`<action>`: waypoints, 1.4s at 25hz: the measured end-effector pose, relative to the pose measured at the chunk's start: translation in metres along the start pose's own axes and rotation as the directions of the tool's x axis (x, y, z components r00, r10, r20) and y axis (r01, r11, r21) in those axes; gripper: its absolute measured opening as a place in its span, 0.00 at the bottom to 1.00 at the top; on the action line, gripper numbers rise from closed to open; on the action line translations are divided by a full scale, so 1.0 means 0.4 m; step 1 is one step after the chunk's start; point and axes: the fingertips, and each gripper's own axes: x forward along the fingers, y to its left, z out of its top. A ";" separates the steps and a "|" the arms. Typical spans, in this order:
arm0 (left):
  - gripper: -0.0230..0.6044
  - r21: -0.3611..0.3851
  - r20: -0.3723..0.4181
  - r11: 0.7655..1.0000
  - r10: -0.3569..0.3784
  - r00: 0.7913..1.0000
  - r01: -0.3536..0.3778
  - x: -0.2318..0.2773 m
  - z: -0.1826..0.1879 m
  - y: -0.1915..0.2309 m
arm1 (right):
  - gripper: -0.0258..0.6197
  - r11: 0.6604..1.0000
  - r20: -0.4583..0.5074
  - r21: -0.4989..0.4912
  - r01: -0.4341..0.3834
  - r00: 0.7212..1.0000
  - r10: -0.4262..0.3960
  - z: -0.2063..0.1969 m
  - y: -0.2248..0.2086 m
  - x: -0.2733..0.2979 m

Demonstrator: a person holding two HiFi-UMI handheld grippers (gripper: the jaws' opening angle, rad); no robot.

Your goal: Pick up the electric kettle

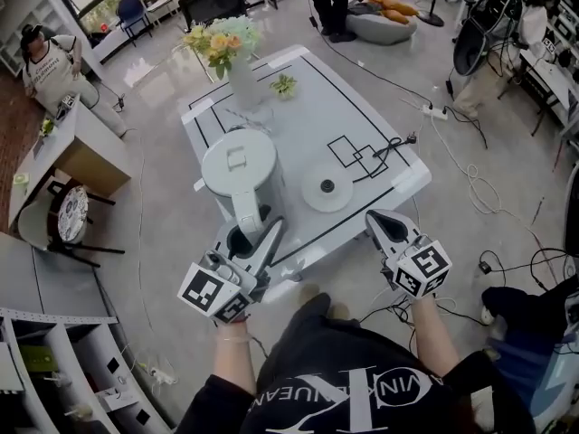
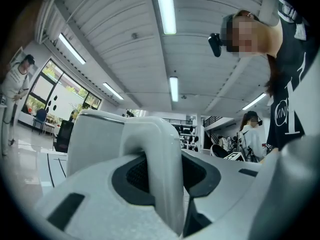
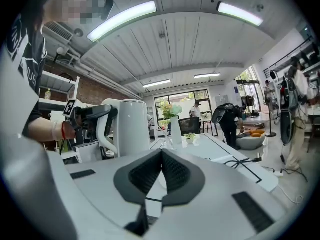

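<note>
The white electric kettle (image 1: pixel 240 165) stands tall over the front left part of the white table (image 1: pixel 412 181). Its handle (image 2: pixel 161 169) faces me. My left gripper (image 1: pixel 256 231) is shut on that handle, with a dark pad pressed against each side. From the right gripper view the kettle (image 3: pixel 126 126) shows at the left, with the left gripper (image 3: pixel 84 116) on its handle. The round white kettle base (image 1: pixel 327 188) lies bare to the right of the kettle. My right gripper (image 1: pixel 381 221) hangs shut and holds nothing at the table's front right edge, its pads (image 3: pixel 172 171) touching.
A vase of flowers (image 1: pixel 237 70) and a small potted plant (image 1: pixel 284 85) stand at the table's far side. A black cable with plug (image 1: pixel 391 147) runs off the right edge. A desk and chair (image 1: pixel 63 211) are on the left, and cables trail on the floor (image 1: pixel 470 188) at right.
</note>
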 end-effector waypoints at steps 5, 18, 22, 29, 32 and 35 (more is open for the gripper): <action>0.23 0.010 0.007 0.999 0.047 0.999 -0.047 -0.037 0.010 0.019 | 0.04 1.000 0.007 -0.010 -0.002 1.000 0.002 0.011 -0.001 0.009; 0.23 0.018 0.016 0.992 0.128 0.992 -0.128 -0.093 0.021 0.067 | 0.04 0.999 0.029 -0.025 0.023 0.999 -0.023 0.051 -0.032 0.039; 0.23 0.014 0.025 0.991 0.135 0.991 -0.135 -0.099 0.025 0.073 | 0.04 0.999 0.041 -0.033 0.027 0.999 -0.026 0.068 -0.039 0.045; 0.23 0.016 0.032 0.990 0.139 0.990 -0.139 -0.097 0.040 0.084 | 0.04 0.999 0.052 -0.036 0.029 0.998 -0.027 0.088 -0.045 0.056; 0.23 0.016 0.037 0.990 0.136 0.990 -0.137 -0.094 0.045 0.088 | 0.04 0.999 0.054 -0.039 0.028 0.998 -0.026 0.094 -0.047 0.061; 0.23 0.018 0.033 0.991 0.133 0.990 -0.134 -0.089 0.046 0.084 | 0.04 0.999 0.056 -0.041 0.027 0.998 -0.025 0.098 -0.050 0.060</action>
